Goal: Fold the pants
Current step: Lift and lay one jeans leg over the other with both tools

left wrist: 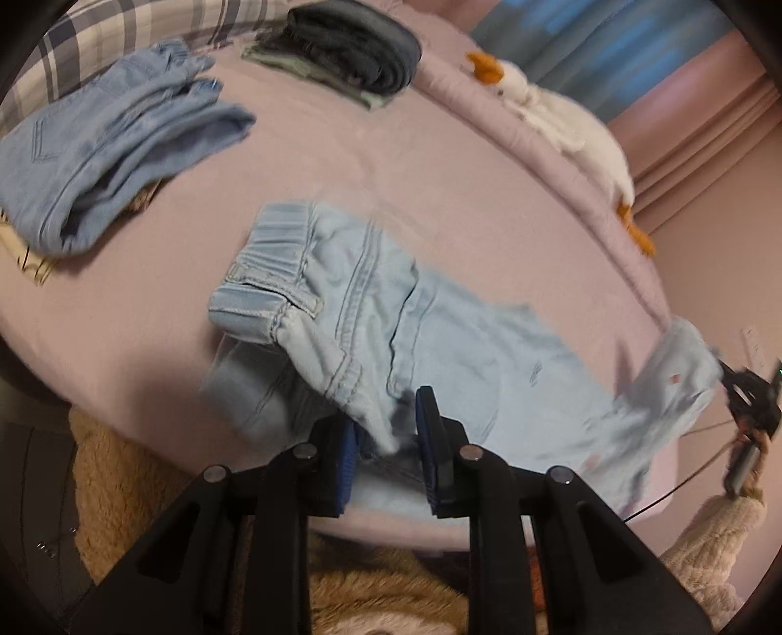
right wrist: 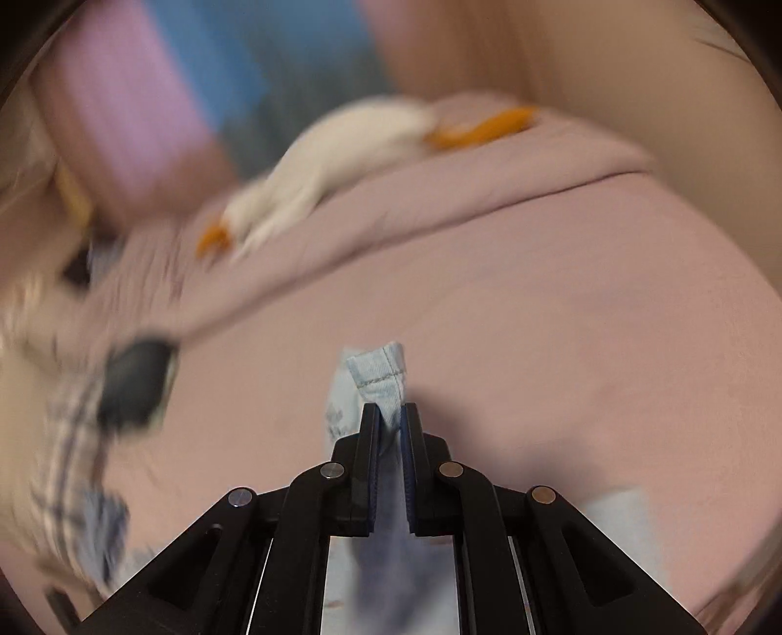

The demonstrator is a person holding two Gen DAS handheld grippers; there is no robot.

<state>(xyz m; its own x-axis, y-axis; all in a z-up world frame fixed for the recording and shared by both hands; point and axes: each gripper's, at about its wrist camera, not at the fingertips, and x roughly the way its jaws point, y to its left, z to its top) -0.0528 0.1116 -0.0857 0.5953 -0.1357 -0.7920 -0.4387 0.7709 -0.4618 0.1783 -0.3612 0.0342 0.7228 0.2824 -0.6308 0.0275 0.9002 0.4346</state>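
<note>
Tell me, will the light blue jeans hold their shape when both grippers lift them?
Probably not. The light blue jeans already sag and crease between the left gripper and right gripper, so they seem floppy. The folded hem looks thick, likely giving decent grip.

The left wrist view sits low at the near edge of the pink bed (left wrist: 440, 161), looking forward along its fingers and slightly down across the mattress toward the plaid pillow (left wrist: 97, 44) and blue curtain (left wrist: 611, 44). The right wrist view hovers close over the sheet, facing the far bedside, heavily blurred. Both views share the light pants (left wrist: 440, 342), the bed and the white plush duck (right wrist: 332, 161).
</note>
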